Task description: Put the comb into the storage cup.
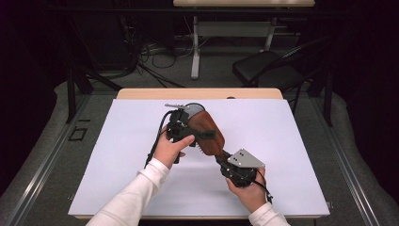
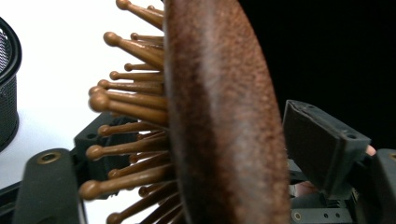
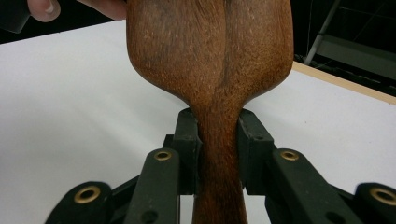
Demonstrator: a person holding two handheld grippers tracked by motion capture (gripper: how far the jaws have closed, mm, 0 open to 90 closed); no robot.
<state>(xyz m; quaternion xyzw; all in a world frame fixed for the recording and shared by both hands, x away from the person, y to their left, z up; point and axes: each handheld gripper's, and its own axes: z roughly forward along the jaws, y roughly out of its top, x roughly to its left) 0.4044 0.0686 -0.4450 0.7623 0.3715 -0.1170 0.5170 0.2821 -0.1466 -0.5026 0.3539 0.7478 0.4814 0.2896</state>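
Wooden paddle hairbrush (image 1: 207,133): held clear above the white mat (image 1: 117,155), roughly over the mat's middle, its smooth brown back turned up towards the high camera and its handle running down-right from the head. In the left gripper view the brush (image 2: 219,116) is seen edge-on, with its ball-tipped wooden pins (image 2: 126,100) sticking out to one side.

Right gripper (image 1: 225,160): sits at the handle end of the brush. In the right gripper view (image 3: 218,149) both black jaws press against the narrow neck of the handle (image 3: 219,140), one on each side, with no gap visible. The jaws are drawn in to the handle's width and grip it firmly.

Left gripper (image 1: 188,129): sits at the head end of the brush, on the side away from the handle. In the left gripper view (image 2: 196,158) the brush head stands between the jaws. The pad on the back side of the brush is apart from the wood; the opposite jaw lies among the pins, and contact there cannot be made out. The jaws are partly open and grip nothing.

A black mesh container (image 2: 7,88) stands on the mat beyond the pin side of the brush.
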